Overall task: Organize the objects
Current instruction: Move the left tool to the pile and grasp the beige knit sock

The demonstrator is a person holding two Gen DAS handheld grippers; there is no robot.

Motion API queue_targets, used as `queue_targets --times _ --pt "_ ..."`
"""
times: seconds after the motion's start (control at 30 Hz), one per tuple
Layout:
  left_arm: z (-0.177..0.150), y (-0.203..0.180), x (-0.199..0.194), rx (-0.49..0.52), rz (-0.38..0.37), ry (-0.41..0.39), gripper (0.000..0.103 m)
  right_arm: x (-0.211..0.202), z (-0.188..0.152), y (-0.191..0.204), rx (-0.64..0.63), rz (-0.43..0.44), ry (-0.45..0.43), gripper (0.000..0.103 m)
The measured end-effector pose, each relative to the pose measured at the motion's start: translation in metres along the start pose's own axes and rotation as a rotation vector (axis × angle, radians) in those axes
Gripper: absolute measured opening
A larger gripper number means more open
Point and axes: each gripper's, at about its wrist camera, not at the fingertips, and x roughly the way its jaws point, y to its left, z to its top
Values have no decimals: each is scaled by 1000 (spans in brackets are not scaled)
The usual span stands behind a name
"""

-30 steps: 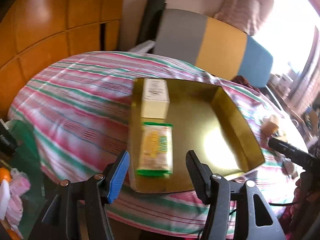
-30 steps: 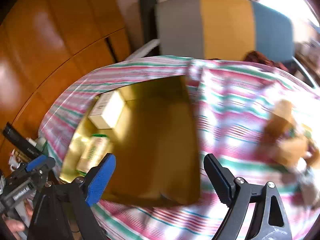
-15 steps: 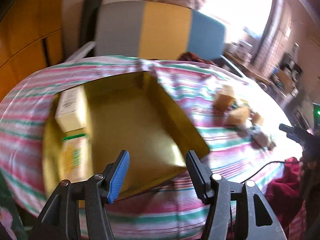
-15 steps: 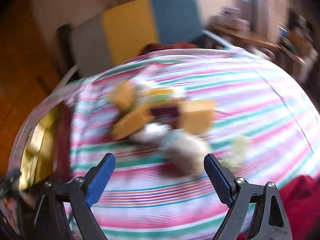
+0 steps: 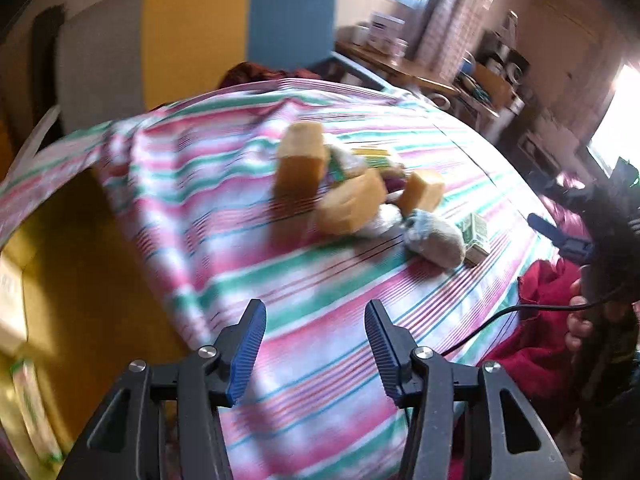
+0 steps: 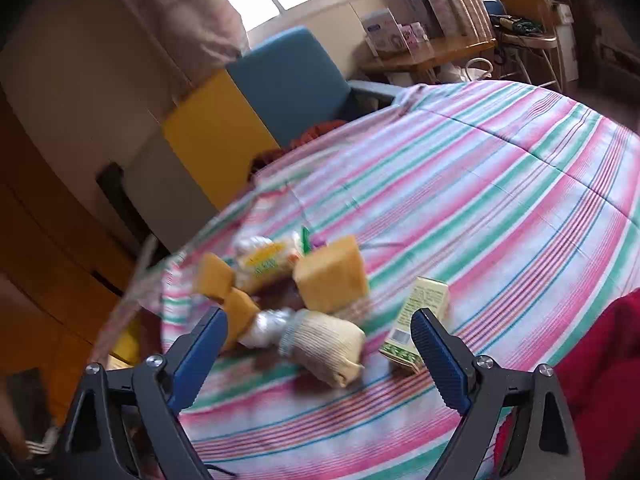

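From the left wrist, the left gripper (image 5: 314, 344) hangs over the striped cloth (image 5: 320, 292) that covers the desk. Its jaws have just been closing, yet a clear gap is left between the blue pads and only cloth shows in it; they press on nothing. Beyond them, near the middle of the desk, lies a blurred heap: three tan blocks (image 5: 300, 164), a grey-white cloth bundle (image 5: 434, 240) in front of them, and a small green printed carton (image 5: 474, 236) touching that bundle on its right. At the left edge is the yellow tray (image 5: 80, 264), with a pale box (image 5: 10, 312) and a green-edged packet (image 5: 34, 408) inside it, both cut by the frame. On the right, the right gripper (image 5: 558, 236) reaches in above a red garment (image 5: 536, 320), a bare hand (image 5: 582, 320) behind it.

From the right wrist, the right gripper (image 6: 318, 350) has its jaws spread wide, having just been opening, with nothing pinched. Between and just beyond the pads lie the ribbed cream bundle (image 6: 324, 346), a silvery wrapped piece (image 6: 268, 324) beside it, and the green carton (image 6: 420, 320) close to the right pad. Behind sit the tan blocks (image 6: 332, 280) and what looks like a yellow-labelled packet (image 6: 264, 262), too smeared to read. A chair (image 6: 256, 108) in blue, yellow and grey stands past the desk's far rim.
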Motion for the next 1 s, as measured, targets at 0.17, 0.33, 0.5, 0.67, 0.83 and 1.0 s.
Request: queue_targets --times 0.17,0.33,0.5,0.67,0.83,1.0 --pt "24 -47 31 147 -74 25 52 -20 17 -20 60 -43 -31 101" --pt "36 -90 68 233 -126 78 62 -19 17 -53 211 14 -19 102" --pt "45 -122 99 290 -157 108 80 -15 16 -59 252 74 -9 102" --pt "50 -134 123 339 -116 130 85 -14 15 -63 280 95 -12 103" --pt "53 -127 147 313 -120 175 76 -14 14 -63 275 100 0 103" --pt "32 -118 123 296 -145 102 71 -13 15 -62 260 88 12 103"
